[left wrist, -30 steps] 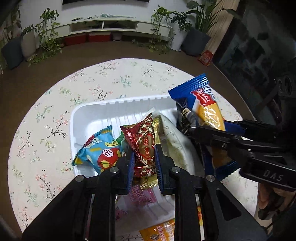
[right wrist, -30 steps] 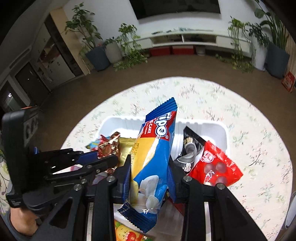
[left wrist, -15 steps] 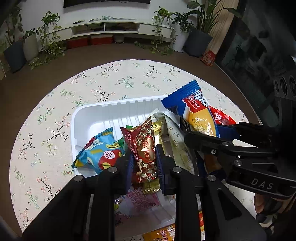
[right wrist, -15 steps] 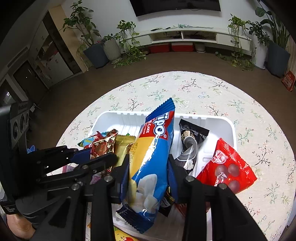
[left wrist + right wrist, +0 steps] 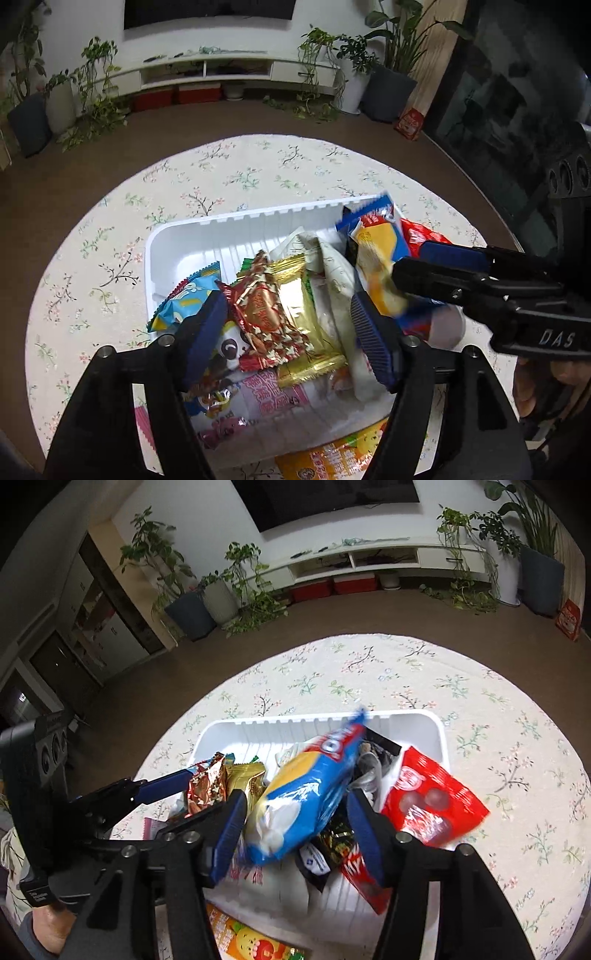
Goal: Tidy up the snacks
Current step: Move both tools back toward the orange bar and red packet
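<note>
A white tray (image 5: 236, 229) (image 5: 436, 731) on the round floral table holds several snack packs. My left gripper (image 5: 288, 332) is open above the tray. A red-gold foil pack (image 5: 266, 314) (image 5: 207, 786) lies between its fingers on the pile, over a gold pack (image 5: 299, 295). My right gripper (image 5: 295, 827) is open. A blue and yellow cake pack (image 5: 306, 797) (image 5: 376, 266) lies blurred between its fingers, resting on the pile. A red candy bag (image 5: 428, 801) leans over the tray's right rim.
An orange pack (image 5: 332, 458) (image 5: 251, 941) lies on the table at the tray's near edge. A pink pack (image 5: 273, 391) and a light blue pack (image 5: 184, 299) lie in the tray. The floral cloth (image 5: 92, 258) surrounds the tray.
Both grippers have opened. The red-gold pack has dropped from the left gripper onto the pile. The blue cake pack has dropped from the right gripper and tipped over into the tray.
</note>
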Demonstrator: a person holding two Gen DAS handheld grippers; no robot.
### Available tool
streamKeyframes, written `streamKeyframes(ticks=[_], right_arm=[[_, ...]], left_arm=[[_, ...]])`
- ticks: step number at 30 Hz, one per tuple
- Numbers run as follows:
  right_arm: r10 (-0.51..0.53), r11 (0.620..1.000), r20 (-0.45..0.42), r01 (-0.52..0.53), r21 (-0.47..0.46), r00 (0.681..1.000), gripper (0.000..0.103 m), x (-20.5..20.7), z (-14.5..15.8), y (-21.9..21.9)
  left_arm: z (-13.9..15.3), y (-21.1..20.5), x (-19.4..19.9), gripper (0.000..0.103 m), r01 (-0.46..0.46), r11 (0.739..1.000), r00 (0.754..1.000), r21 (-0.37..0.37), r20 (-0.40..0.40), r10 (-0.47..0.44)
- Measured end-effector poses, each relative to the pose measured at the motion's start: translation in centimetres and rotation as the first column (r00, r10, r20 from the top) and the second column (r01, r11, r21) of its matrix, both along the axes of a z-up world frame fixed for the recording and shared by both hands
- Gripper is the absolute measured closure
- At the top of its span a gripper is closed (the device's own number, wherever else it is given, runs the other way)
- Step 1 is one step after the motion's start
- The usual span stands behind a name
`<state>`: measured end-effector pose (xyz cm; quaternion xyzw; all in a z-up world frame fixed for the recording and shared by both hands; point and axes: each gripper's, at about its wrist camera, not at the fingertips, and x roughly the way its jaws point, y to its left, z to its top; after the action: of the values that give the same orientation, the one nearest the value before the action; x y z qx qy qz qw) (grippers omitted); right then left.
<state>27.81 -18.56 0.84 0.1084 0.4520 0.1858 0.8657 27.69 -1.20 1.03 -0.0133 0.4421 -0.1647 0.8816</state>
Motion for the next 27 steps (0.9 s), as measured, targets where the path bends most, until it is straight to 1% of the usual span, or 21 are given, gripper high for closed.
streamKeyframes(ticks=[2,3,6,8,9,10,13,16,17,19,21,25,27], right_arm=[[-0.011,1.000,0.015,0.011,0.028,1.000,0.042,-0.9,0.5,-0.9],[-0.018,0.999,0.020,0.017,0.041,1.000,0.039,-1.2,0.6,-1.2],[-0.032,0.996,0.033,0.029,0.079,0.999,0.039,-2.6,1.0,-2.2],[-0.044,0.994,0.038,0.040,0.106,0.998,0.039,-3.6,1.2,-2.8],[-0.050,0.991,0.040,0.044,0.125,0.998,0.039,-4.0,1.3,-3.2],[-0.060,0.987,0.044,0.052,0.154,0.997,0.039,-4.9,1.3,-3.7],[-0.089,0.973,0.047,0.077,0.218,0.995,0.034,-7.2,1.2,-4.8],[-0.107,0.960,0.050,0.090,0.266,0.993,0.033,-10.1,0.0,-5.5],[-0.112,0.959,0.041,0.097,0.266,0.993,0.033,-10.6,-0.4,-5.7],[-0.114,0.960,0.014,0.106,0.258,0.993,0.033,-11.7,-1.5,-5.7],[-0.105,0.965,0.005,0.101,0.244,0.994,0.033,-12.5,-1.9,-5.7],[-0.103,0.982,0.030,0.097,0.161,0.994,0.033,-13.6,-2.3,-5.4],[-0.104,0.985,0.032,0.098,0.140,0.994,0.033,-13.7,-2.6,-5.4]], left_arm=[[0.6,0.1,-0.7,0.027,-0.003,1.000,1.000,-0.002,0.021,0.003],[0.9,0.1,-1.0,0.027,-0.006,1.000,1.000,-0.004,0.029,0.006],[1.8,0.0,-2.5,0.025,-0.003,1.000,0.999,0.003,0.049,0.002],[2.2,-0.1,-3.6,0.018,0.000,1.000,0.998,0.010,0.058,0.000],[2.4,-0.1,-4.5,0.012,0.005,1.000,0.998,0.015,0.067,-0.006],[2.5,0.0,-5.4,0.010,0.003,1.000,0.997,0.022,0.075,-0.005],[2.4,0.1,-8.2,0.009,-0.009,0.999,0.997,0.037,0.079,0.006],[1.8,-0.4,-12.0,0.004,0.009,0.999,0.998,0.034,0.062,-0.011],[1.6,-0.5,-12.8,0.004,0.015,0.999,0.998,0.043,0.056,-0.018],[0.9,-1.6,-15.7,0.004,0.038,0.997,0.998,0.073,0.041,-0.041],[0.0,-2.6,-18.0,0.004,0.059,0.993,0.998,0.106,0.028,-0.063],[-2.1,-4.9,-22.4,0.004,0.111,0.983,0.994,0.149,-0.028,-0.108],[-3.1,-5.9,-23.6,0.004,0.123,0.977,0.992,0.172,-0.052,-0.115]])
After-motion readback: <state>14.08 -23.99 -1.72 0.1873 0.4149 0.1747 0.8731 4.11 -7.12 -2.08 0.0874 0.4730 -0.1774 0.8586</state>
